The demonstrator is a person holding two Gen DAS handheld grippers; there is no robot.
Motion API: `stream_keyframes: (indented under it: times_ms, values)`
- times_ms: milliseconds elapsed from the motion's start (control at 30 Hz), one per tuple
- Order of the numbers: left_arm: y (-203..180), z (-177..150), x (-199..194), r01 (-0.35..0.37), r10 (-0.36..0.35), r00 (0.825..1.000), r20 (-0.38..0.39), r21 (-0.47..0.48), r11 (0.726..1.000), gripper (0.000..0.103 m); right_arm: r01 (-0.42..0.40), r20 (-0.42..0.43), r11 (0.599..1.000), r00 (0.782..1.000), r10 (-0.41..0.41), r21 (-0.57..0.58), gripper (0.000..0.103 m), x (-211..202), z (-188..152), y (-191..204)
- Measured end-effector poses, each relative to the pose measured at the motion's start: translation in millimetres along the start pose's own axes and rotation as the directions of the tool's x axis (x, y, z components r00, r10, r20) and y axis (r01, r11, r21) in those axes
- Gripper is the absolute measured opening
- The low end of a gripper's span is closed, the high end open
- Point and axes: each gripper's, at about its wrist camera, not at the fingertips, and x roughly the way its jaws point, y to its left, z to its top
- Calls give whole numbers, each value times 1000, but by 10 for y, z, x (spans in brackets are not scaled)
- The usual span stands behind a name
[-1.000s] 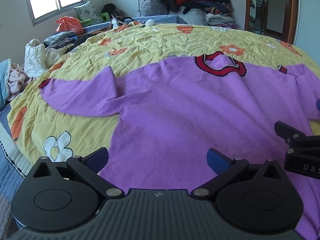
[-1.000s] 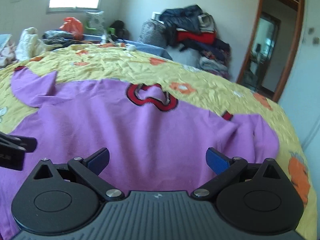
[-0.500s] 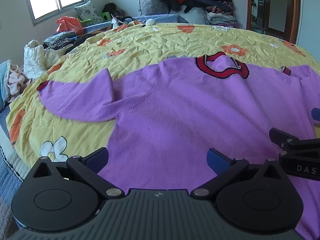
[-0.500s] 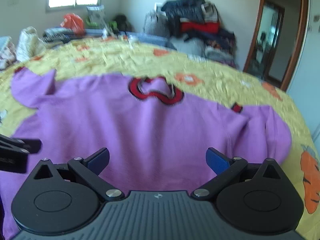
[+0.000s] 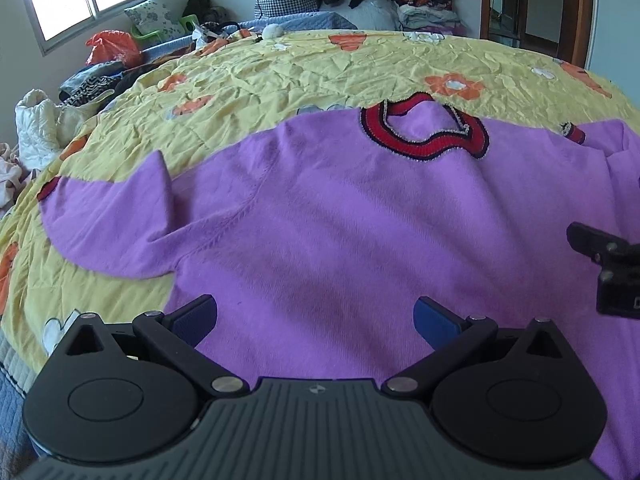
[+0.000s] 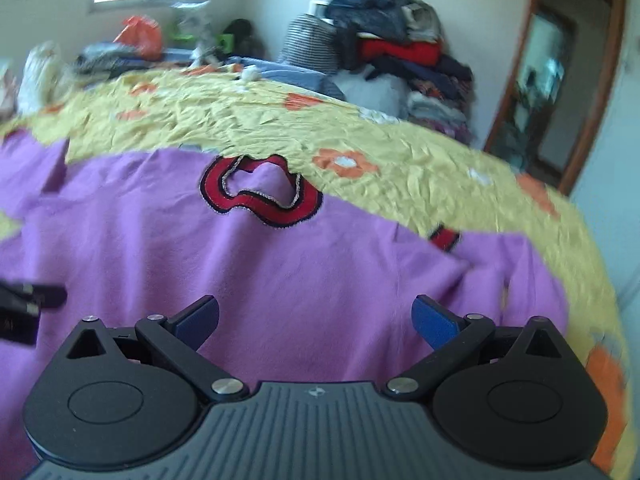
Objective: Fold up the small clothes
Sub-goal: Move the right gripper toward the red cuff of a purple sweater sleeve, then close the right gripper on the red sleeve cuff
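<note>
The purple sweater (image 5: 340, 216) lies flat on the bed (image 5: 320, 68), not yet folded (one sleeve is creased). Your left gripper (image 5: 316, 316) and right gripper (image 6: 316, 316) have their jaws apart, holding nothing.

Right wrist view, somewhat blurred. Right gripper (image 6: 316, 320) hung over a purple sweater (image 6: 248, 272), blue fingers (image 6: 434, 322) spread wide with nothing between them. The sweater lay flat on a yellow flowered bedspread (image 6: 400, 148), its red collar (image 6: 260, 192) toward the far side. A red cuff (image 6: 444, 238) showed at the right, where the sleeve lay bunched. Part of the left gripper (image 6: 28, 304) showed at the left edge. A clothes pile (image 6: 392, 52) stood against the back wall beside a wooden door frame (image 6: 584, 92).
</note>
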Motion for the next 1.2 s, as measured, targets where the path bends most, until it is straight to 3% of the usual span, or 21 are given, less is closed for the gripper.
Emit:
stream_keyframes:
  times_ms: [167, 267, 333, 400, 533, 600, 700, 800, 867, 900, 967, 1000, 1033, 1133, 1200]
  values:
    - [-85, 132, 70, 23, -25, 998, 55, 37, 999, 103, 142, -16, 978, 989, -146, -156, 103, 222, 84, -125]
    - [-124, 172, 121, 44, -47, 996, 82, 34, 998, 103, 150, -18, 985, 988, -152, -89, 103, 323, 181, -535]
    - [-134, 219, 198, 117, -119, 992, 35, 41, 992, 103, 114, 14, 993, 993, -114, -21, 103, 367, 225, -882]
    - [-111, 237, 267, 212, -212, 977, 12, 13, 977, 103, 115, 11, 993, 993, -115, 15, 103, 501, 294, -1178]
    - [-101, 212, 300, 223, -223, 974, 45, 7, 975, 103, 114, -21, 981, 993, -119, -159, 103, 922, 417, -1411]
    - [-110, 205, 309, 213, -214, 976, 48, 32, 977, 103, 60, -90, 960, 992, -87, -273, 103, 1170, 491, -1475]
    - [-100, 190, 353, 190, -192, 981, 33, 53, 980, 103, -96, -166, 916, 986, 32, -391, 103, 1421, 604, -1585]
    - [-62, 169, 419, 192, -192, 981, 8, 38, 981, 103, -191, -249, 866, 965, 80, -463, 102, 1685, 756, -1604]
    - [-36, 165, 459, 193, -193, 981, -13, 21, 981, 103, -246, -322, 856, 941, 100, -455, 100, 1878, 821, -1606]
    - [-14, 163, 469, 192, -191, 981, -22, 11, 981, 103, -280, -364, 855, 924, 116, -437, 97, 1984, 817, -1622]
    - [42, 149, 461, 196, -196, 980, -27, -12, 981, 103, -339, -396, 869, 899, 187, -360, 72, 2031, 872, -1740]
    - [63, 141, 462, 197, -197, 980, -31, -22, 980, 103, -345, -405, 883, 892, 202, -319, 26, 2033, 895, -1800]
    - [75, 136, 472, 193, -194, 980, -40, -26, 981, 103, -332, -415, 898, 889, 195, -290, 7, 2034, 894, -1850]
    - [83, 120, 523, 174, -176, 982, -67, -31, 984, 103, -290, -394, 922, 902, 174, -257, 7, 1933, 795, -1897]
    - [94, 109, 510, 156, -157, 986, -61, -28, 987, 103, -213, -337, 943, 934, 120, -255, 7, 1784, 735, -1924]
